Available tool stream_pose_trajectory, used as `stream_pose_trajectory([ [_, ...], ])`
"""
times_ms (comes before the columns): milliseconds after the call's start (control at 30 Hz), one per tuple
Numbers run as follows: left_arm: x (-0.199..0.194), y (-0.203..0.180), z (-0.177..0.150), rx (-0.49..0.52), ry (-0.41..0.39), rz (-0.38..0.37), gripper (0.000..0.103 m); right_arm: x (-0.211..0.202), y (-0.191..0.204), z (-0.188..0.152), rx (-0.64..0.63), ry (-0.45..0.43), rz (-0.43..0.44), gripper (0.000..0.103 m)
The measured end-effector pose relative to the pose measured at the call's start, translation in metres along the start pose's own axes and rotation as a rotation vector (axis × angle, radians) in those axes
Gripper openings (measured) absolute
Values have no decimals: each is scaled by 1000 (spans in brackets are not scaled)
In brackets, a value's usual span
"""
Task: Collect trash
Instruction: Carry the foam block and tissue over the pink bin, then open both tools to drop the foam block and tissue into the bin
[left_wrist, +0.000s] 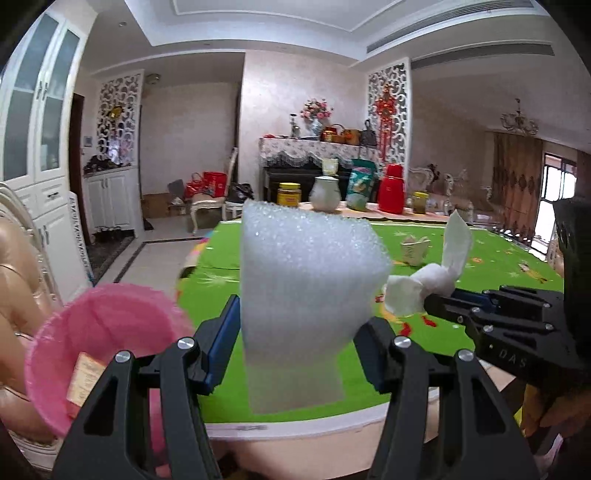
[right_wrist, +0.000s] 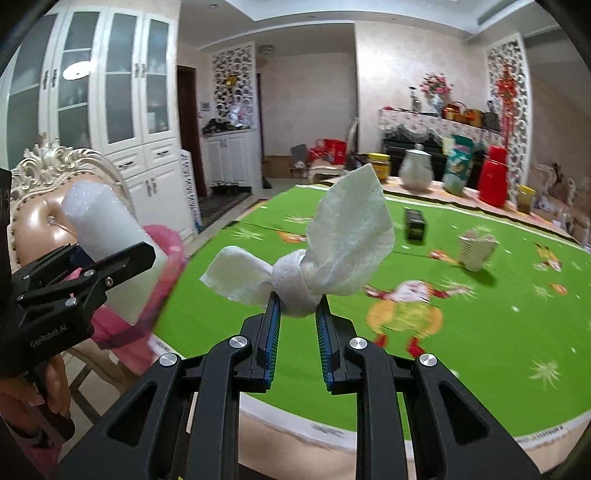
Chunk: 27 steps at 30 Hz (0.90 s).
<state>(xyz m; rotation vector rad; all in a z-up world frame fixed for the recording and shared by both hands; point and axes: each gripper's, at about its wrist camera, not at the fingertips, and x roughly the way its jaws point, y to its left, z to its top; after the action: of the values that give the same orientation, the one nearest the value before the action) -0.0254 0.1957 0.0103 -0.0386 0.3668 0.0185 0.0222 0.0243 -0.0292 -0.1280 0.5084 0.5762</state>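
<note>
Foam sheet (left_wrist: 306, 295) looks light, soft, crushable; left gripper (left_wrist: 299, 332) fingers pinch its lower half; right gripper (right_wrist: 297, 314) fingers pinch the knotted tissue (right_wrist: 295, 280) at its firm knot.

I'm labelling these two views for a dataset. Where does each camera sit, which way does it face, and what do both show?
Left wrist: on the left hand-held gripper, facing across the green table; its fingers clamp a foam sheet.
Right wrist: on the right hand-held gripper, facing the same table; its fingers pinch a knotted tissue.
Shared: both grippers, foam, tissue, pink bin, red flask.
</note>
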Motion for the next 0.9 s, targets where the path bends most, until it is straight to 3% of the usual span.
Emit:
stream_pose_trajectory([
  [267, -38, 67, -2, -14, -12, 153, 57, 23, 64, 30, -81, -10, 175, 20],
  [500, -44, 151, 3, -108, 52, 240, 57, 49, 112, 53, -158, -2, 268, 20],
  [767, -27, 215, -2, -197, 107, 270, 57, 99, 154, 71, -218, 46, 351, 20],
  [900, -20, 227, -11, -200, 134, 275, 59, 124, 165, 74, -235, 71, 391, 21],
])
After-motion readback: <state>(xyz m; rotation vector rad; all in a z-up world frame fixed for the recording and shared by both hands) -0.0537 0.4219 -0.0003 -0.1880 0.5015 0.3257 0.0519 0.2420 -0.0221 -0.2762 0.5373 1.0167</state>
